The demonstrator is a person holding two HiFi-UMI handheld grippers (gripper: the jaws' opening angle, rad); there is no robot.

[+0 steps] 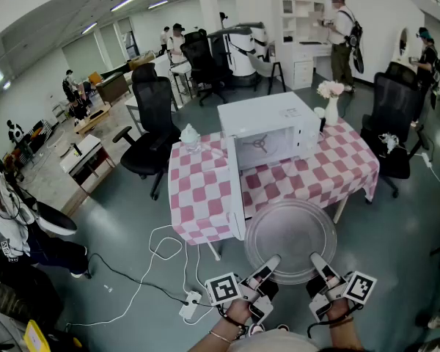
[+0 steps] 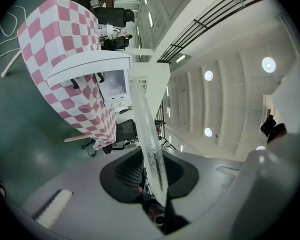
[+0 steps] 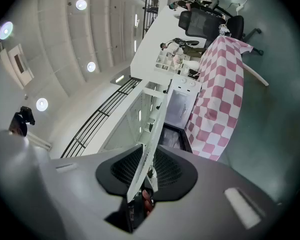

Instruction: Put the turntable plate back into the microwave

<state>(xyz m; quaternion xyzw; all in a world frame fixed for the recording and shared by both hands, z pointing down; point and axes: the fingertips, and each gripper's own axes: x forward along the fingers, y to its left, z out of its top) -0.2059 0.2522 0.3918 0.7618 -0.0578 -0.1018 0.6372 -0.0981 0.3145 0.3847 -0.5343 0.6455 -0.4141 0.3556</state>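
The glass plate (image 1: 292,237) is in the air, level, in front of the open microwave (image 1: 268,123) and not yet inside. I judge it stiff, rather heavy, smooth and easy to break. I hold it by its near rim. The left gripper (image 1: 270,264) and the right gripper (image 1: 317,261) both have their jaws clamped on that edge. Behind it stands the checkered counter (image 1: 198,196).

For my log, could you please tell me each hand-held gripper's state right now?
Left hand-held gripper: shut on the turntable plate.
Right hand-held gripper: shut on the turntable plate.
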